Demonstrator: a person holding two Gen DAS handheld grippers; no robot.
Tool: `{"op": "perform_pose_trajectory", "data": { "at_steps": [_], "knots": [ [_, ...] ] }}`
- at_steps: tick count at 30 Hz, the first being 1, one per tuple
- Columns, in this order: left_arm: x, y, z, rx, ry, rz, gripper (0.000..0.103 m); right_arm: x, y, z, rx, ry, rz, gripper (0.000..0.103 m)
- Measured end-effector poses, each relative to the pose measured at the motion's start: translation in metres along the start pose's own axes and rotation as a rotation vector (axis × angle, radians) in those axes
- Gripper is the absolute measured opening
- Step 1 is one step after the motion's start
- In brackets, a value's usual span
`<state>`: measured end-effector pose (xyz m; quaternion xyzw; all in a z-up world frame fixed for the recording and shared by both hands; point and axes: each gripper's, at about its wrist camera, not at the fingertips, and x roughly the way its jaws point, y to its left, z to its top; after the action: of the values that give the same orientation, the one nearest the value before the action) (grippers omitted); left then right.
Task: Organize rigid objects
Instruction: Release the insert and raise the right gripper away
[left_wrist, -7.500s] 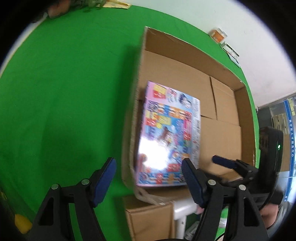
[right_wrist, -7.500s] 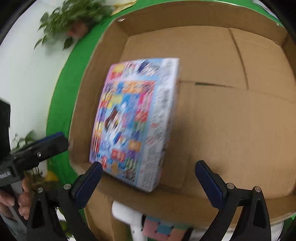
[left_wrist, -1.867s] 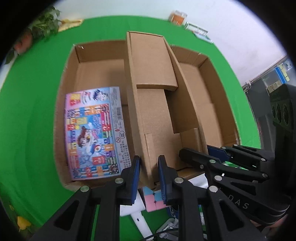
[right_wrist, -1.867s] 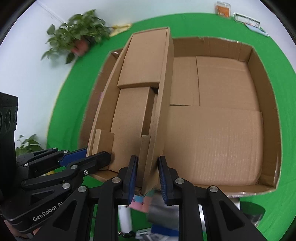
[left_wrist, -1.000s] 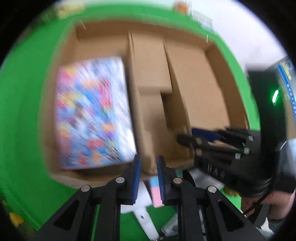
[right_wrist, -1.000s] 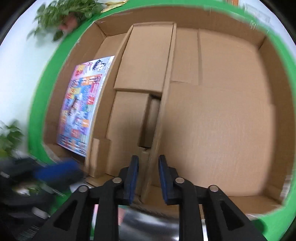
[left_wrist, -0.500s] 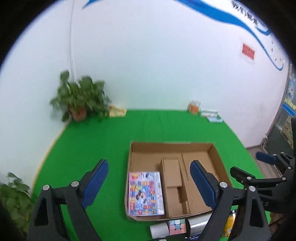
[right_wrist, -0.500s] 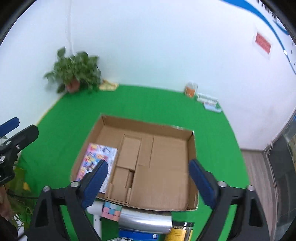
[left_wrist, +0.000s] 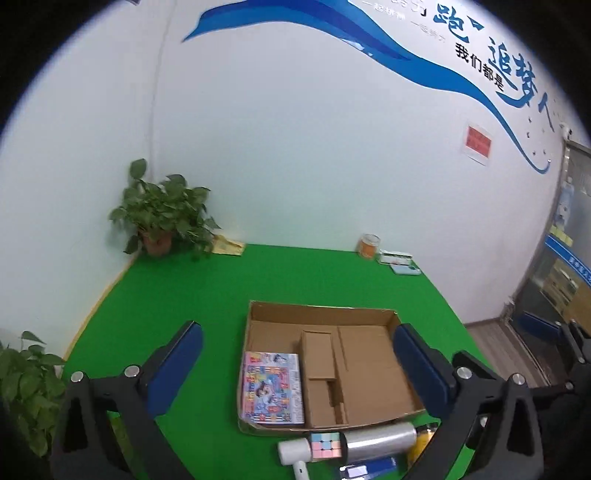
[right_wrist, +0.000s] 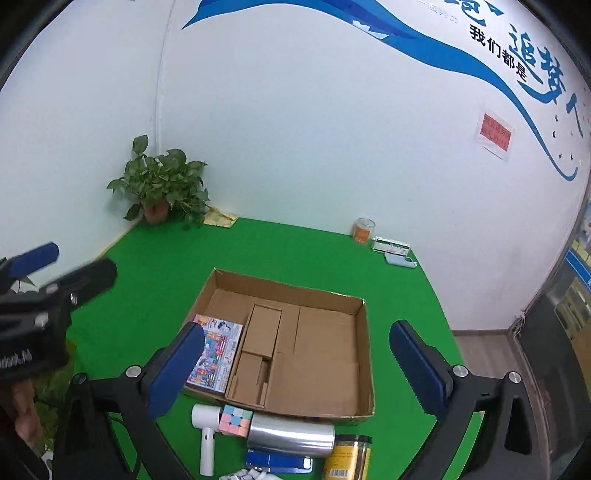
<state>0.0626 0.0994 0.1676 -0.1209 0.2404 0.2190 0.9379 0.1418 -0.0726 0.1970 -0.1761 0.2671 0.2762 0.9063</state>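
Going left to right from where we hold the left gripper (left_wrist: 295, 363), its jaws have just been opening and now stand wide with nothing between them; we see the green counter (left_wrist: 177, 295) and the cardboard box (left_wrist: 321, 312) through the gap. Ahead of and below this gripper, the colourful flat box (left_wrist: 272, 387) lies flat in the box's left compartment, pushed against the left wall, we judge so that it takes the narrow slot and leaves the wide one free. Just right of it stands the cardboard divider (left_wrist: 317, 354), which splits the box, and beyond that the bare right compartment.

Our right gripper (right_wrist: 297, 365) has likewise just been opening and is spread wide and empty, raised above the box. We hold both grippers high, it seems, to look over what is left. Below this gripper, on the counter just outside the box's near wall, the unsorted things wait in a row: a white handheld device (right_wrist: 205, 430), a pastel puzzle cube (right_wrist: 235, 420) touching it, a silver roll (right_wrist: 291, 435), a blue stapler (right_wrist: 279, 462) and a yellow jar (right_wrist: 347, 458). They sit close to the box, within easy reach, and the task looks barely begun.
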Motion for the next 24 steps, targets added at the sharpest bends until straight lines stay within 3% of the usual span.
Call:
{"op": "perform_pose_trajectory", "data": {
  "at_steps": [3,4,5,6,7,8,12,14,15,24],
  "knots": [
    [0.004,0.002,-0.01,0.019,0.042,-0.014,0.102,-0.005,0.003,-0.011,0.002,0.039,-0.014,0.101],
    [0.005,0.003,-0.013,0.017,0.047,-0.021,0.095,-0.005,0.002,-0.016,0.007,0.051,-0.015,0.101],
    [0.004,0.004,-0.016,0.016,0.056,-0.027,0.069,-0.005,0.002,-0.02,0.012,0.063,-0.018,0.101],
    [0.006,0.005,-0.018,0.017,0.073,-0.041,0.05,-0.005,0.001,-0.024,0.02,0.075,-0.021,0.101],
    [0.008,0.005,-0.02,0.018,0.103,-0.061,0.021,-0.004,0.0,-0.029,0.025,0.086,-0.03,0.101],
    [0.012,0.005,-0.021,0.014,0.137,-0.074,0.015,0.001,-0.003,-0.033,0.027,0.094,-0.04,0.101],
    [0.015,-0.003,-0.026,0.025,0.159,-0.054,0.019,0.009,-0.015,-0.044,0.053,0.107,-0.034,0.1],
    [0.016,-0.009,-0.026,0.028,0.166,-0.024,0.057,0.014,-0.022,-0.044,0.066,0.103,-0.023,0.1],
    [0.015,-0.011,-0.026,0.025,0.163,-0.017,0.065,0.017,-0.026,-0.045,0.072,0.102,-0.011,0.1],
    [0.03,-0.04,-0.02,0.027,0.184,0.06,0.067,0.042,-0.062,-0.038,0.076,0.082,0.064,0.1]
  ]
}}
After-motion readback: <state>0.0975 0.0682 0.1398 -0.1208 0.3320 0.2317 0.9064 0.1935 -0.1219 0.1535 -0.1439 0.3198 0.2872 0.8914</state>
